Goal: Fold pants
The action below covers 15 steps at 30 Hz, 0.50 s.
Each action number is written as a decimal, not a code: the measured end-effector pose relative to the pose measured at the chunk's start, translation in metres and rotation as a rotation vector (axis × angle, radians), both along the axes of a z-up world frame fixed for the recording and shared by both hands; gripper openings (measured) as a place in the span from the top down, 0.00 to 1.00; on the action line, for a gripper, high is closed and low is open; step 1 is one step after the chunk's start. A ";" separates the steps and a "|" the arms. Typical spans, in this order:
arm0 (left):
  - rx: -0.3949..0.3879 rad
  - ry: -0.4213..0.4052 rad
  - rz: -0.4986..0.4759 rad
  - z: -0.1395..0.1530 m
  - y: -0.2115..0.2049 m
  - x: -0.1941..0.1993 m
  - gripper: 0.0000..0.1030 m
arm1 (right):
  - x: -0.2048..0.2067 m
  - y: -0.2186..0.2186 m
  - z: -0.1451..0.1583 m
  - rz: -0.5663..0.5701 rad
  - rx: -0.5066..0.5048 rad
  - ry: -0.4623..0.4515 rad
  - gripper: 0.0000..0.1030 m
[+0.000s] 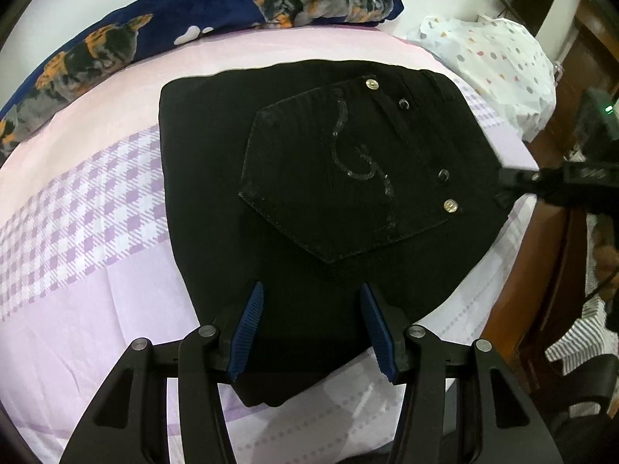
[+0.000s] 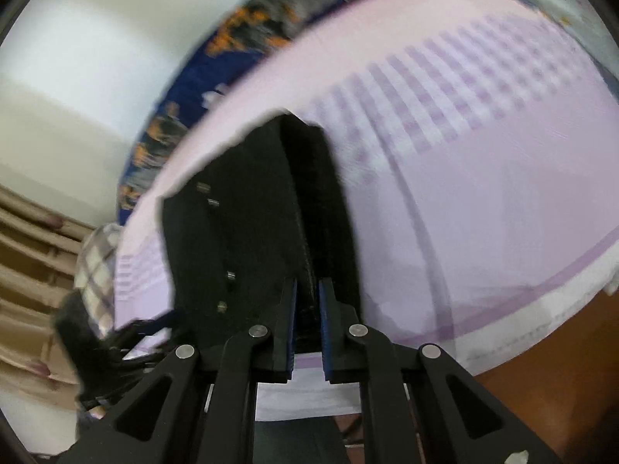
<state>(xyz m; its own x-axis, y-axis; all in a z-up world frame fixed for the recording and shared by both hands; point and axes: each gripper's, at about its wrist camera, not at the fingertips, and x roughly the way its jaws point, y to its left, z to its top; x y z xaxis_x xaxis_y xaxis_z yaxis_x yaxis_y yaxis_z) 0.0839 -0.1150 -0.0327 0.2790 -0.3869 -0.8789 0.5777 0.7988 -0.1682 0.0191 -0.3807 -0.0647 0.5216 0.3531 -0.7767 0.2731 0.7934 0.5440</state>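
Note:
The black pants [image 1: 309, 178] lie folded into a compact stack on the pink and lilac bed sheet [image 1: 77, 232], with a back pocket with sequins and metal rivets facing up. My left gripper [image 1: 311, 290] hovers over the stack's near edge. It is open, its blue pads apart with dark cloth showing below them. In the right wrist view the pants [image 2: 240, 232] run away from my right gripper [image 2: 308, 284], whose pads are shut on a black edge of the stack. That right gripper [image 1: 506, 179] also shows at the waistband side in the left wrist view.
A dark blue pillow [image 1: 232, 7] with an orange and grey print lies along the bed's far side. A white spotted cloth [image 1: 495, 69] sits at the far right corner. A brown wooden bed frame [image 1: 541, 270] borders the right side. Beige curtains [image 2: 31, 251] hang at the left.

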 end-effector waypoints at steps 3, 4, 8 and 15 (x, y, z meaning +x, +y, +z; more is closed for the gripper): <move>0.008 -0.003 0.004 -0.001 -0.001 0.000 0.48 | 0.001 -0.006 -0.008 -0.023 0.052 0.003 0.91; 0.015 -0.005 0.004 -0.001 -0.003 -0.001 0.48 | 0.001 -0.006 -0.007 -0.018 0.050 0.005 0.91; 0.030 -0.011 0.005 -0.002 -0.007 0.002 0.48 | 0.003 -0.003 -0.004 -0.012 0.036 0.015 0.89; 0.045 -0.020 0.004 -0.003 -0.012 0.005 0.48 | 0.001 -0.005 0.004 -0.035 0.039 0.026 0.77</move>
